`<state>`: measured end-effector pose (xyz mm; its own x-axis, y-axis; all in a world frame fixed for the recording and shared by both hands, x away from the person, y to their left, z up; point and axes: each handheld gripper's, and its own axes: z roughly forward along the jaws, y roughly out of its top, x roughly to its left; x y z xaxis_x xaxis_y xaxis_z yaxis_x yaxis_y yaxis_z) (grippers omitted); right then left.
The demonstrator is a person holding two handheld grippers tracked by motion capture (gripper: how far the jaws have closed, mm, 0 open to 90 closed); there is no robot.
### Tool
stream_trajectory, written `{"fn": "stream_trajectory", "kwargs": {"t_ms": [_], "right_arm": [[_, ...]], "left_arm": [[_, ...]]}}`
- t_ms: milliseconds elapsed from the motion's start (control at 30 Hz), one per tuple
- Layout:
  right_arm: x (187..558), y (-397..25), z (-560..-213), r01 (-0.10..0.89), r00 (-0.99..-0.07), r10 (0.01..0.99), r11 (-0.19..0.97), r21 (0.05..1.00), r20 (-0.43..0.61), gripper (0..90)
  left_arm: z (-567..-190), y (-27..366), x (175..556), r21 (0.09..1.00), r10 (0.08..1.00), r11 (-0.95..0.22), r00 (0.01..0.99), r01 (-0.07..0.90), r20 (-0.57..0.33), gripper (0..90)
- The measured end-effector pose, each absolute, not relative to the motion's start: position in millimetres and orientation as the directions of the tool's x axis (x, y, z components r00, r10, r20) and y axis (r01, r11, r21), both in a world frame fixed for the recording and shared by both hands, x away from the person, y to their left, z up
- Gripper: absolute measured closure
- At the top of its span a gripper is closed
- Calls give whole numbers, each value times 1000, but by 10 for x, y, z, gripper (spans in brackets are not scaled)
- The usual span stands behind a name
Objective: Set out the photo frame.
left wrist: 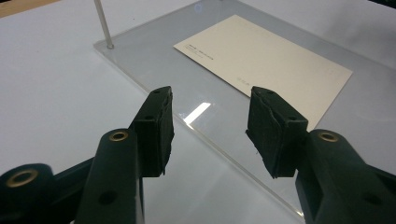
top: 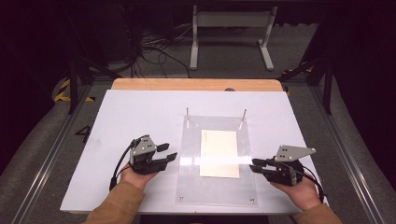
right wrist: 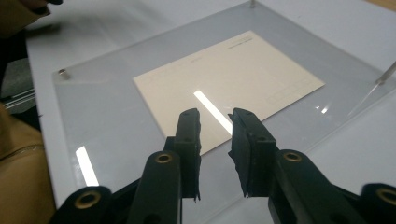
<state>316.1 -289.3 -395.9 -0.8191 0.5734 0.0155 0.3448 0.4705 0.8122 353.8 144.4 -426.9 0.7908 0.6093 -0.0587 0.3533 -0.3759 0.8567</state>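
Observation:
A cream card [top: 219,153] [left wrist: 266,60] [right wrist: 224,74] lies flat on a clear acrylic plate [top: 191,140] [left wrist: 154,51] [right wrist: 102,107] in the middle of the white table. My left gripper [top: 170,151] [left wrist: 210,126] hovers at the plate's left edge, jaws wide open and empty, pointing toward the card. At the plate's right edge my right gripper [top: 253,165] [right wrist: 215,135] points left at the card's near corner. It is open with a narrower gap and nothing in it.
Two thin metal pins [top: 187,112] [top: 244,113] stand upright at the plate's far corners. Small studs [top: 181,198] mark its near corners. The white board [top: 130,116] has bare room on the left. A wooden strip [top: 196,84] runs along the back, with cables on the floor beyond.

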Motion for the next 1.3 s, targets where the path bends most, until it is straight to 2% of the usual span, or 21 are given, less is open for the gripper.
{"fn": "stream_trajectory", "kwargs": {"t_ms": [333,667,833,1300], "right_arm": [[3644,-2856,-3838,337,-765,643,440,832,-30,708],[4080,-2821,-3798,350,-708,705,398,848,-38,710],[4306,-2801,-3794,355,-652,757,357,864,-45,721],[4721,-2794,-4004,393,-544,836,329,859,-72,697]], "left_arm": [[-4284,1514,3471,851,609,-381,791,361,-63,453],[-4314,1613,3412,837,619,-387,782,388,-77,447],[-4323,1619,3409,831,620,-391,781,395,-79,444],[-4364,1598,3415,819,622,-390,776,421,-102,409]]}}
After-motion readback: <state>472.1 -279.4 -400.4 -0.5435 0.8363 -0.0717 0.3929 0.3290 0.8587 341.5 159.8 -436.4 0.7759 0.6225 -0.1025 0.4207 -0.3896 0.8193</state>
